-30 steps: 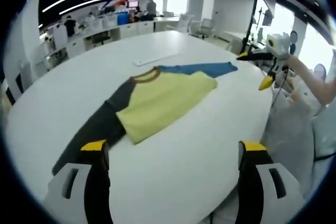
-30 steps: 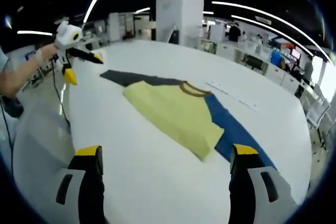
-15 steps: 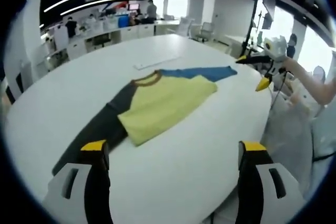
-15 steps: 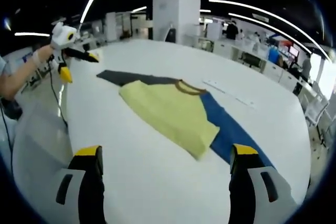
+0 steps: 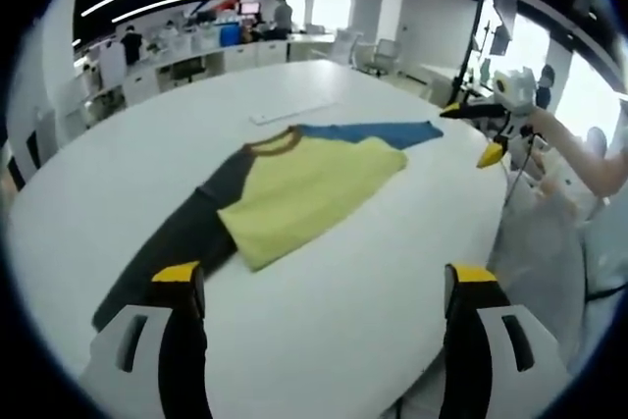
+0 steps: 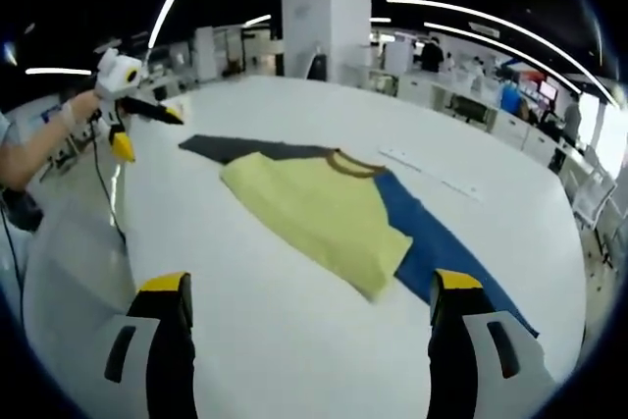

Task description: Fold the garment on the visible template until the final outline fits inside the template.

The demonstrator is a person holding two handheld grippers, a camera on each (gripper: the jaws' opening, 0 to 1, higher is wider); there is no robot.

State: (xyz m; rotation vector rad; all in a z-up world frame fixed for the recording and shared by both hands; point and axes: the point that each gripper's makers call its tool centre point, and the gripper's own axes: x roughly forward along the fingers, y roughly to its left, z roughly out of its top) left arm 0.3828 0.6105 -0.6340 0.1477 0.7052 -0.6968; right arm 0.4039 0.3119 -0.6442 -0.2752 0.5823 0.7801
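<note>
In the left gripper view, your left gripper (image 5: 319, 287) hangs with jaws released, empty, short of the garment (image 5: 294, 188) lying flat on the counter (image 5: 392, 272). In the right gripper view, your right gripper (image 6: 306, 296) likewise gapes empty, held back, likely to survey both outstretched sleeves before folding.

white tongs (image 5: 324, 287), black jaws, yellow tips; dark cable.

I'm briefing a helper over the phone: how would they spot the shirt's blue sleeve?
Find the big white table, then the shirt lying flat on it with a yellow body. The blue sleeve runs from the brown collar; the opposite sleeve is dark grey.
</note>
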